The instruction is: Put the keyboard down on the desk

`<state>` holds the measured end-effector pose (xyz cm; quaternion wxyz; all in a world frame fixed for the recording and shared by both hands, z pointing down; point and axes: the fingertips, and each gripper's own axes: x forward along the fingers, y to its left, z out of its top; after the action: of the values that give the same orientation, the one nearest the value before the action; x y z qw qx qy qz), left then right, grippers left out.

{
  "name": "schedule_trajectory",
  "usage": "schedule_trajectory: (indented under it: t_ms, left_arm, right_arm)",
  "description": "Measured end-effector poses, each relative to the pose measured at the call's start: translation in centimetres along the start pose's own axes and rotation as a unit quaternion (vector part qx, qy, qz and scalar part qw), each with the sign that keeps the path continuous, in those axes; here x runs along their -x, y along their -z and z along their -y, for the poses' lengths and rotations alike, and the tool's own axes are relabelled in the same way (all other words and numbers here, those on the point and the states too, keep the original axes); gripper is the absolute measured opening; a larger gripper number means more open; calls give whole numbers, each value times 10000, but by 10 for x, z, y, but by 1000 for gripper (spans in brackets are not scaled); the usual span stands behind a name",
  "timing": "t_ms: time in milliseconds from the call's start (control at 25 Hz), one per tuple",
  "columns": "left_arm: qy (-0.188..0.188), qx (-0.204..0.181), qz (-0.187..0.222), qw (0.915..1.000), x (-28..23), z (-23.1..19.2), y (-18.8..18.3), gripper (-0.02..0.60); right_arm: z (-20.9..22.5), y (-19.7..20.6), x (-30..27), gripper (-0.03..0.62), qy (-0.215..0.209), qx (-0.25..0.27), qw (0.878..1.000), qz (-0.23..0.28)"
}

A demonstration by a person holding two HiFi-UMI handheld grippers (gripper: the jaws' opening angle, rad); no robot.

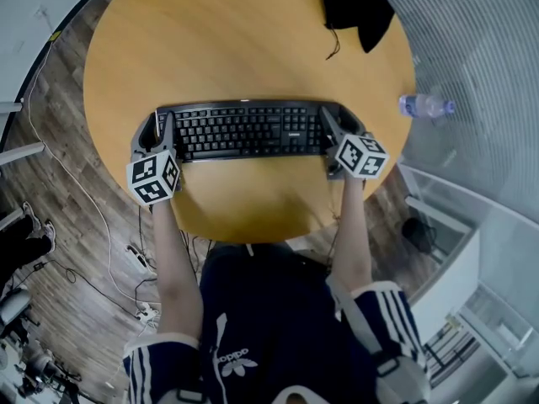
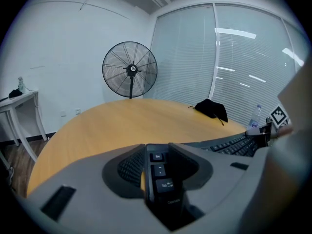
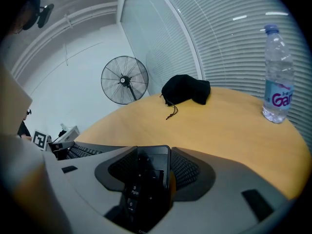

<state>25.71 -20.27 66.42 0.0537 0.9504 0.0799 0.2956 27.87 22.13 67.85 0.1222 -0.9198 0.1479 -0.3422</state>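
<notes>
1. Since the keyboard (image 1: 244, 130) is pinched only at its two short ends, the job is to keep it level. The left claw (image 2: 158, 155) is closed on the Esc and Tab corner, and the right claw (image 3: 148, 162) is closed on the number-pad end.
2. The keyboard lies across the near part of the round desk (image 1: 253, 32), parallel to the person's body. I cannot tell from these views whether its underside already touches the wood.
3. I would lower both ends at the same rate, so that neither corner lands first and twists the board in the other claw.
4. Both claws should open only once the whole base bears on the desk, and then draw outward along the keyboard's length rather than lifting.
5. The near edge of the desk is close, so I would set the keyboard down where it is or slightly further in, not nearer the body.
6. The keyboard is a long, thin, rigid slab of matte black plastic. Its low square keys give the jaws a bumpy surface to grip.
7. The jaw faces look ribbed or meshed, which should hold plastic well.
8. The desk top is smooth, pale wood-grain laminate, flat and slightly glossy, so a released keyboard could slide if nudged.
9. Well apart from the keyboard are a clear plastic water bottle (image 1: 425, 105) at the right rim and a soft black pouch (image 1: 354, 7) with a cord at the far side. Neither is in the way.
</notes>
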Motion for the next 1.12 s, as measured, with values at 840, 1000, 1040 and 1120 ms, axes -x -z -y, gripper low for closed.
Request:
schedule_trajectory:
  t_ms: [840, 1000, 1040, 1120]
  left_arm:
    - [-87, -83, -232, 9997, -6, 0, 4, 144]
    - [-86, -310, -149, 9994, -2, 1, -3, 144]
    - [-87, -333, -65, 9994, 0, 2, -8, 144]
    - [-77, -359, 121, 9993, 6, 3, -22, 143]
  right_arm:
    - [3, 3, -3, 199, 408, 379, 9984, 71]
    - [7, -3, 0, 199, 590, 605, 9964, 107]
    - [8, -8, 3, 199, 626, 617, 9960, 160]
    - [5, -21, 11, 199, 605, 578, 9959, 347]
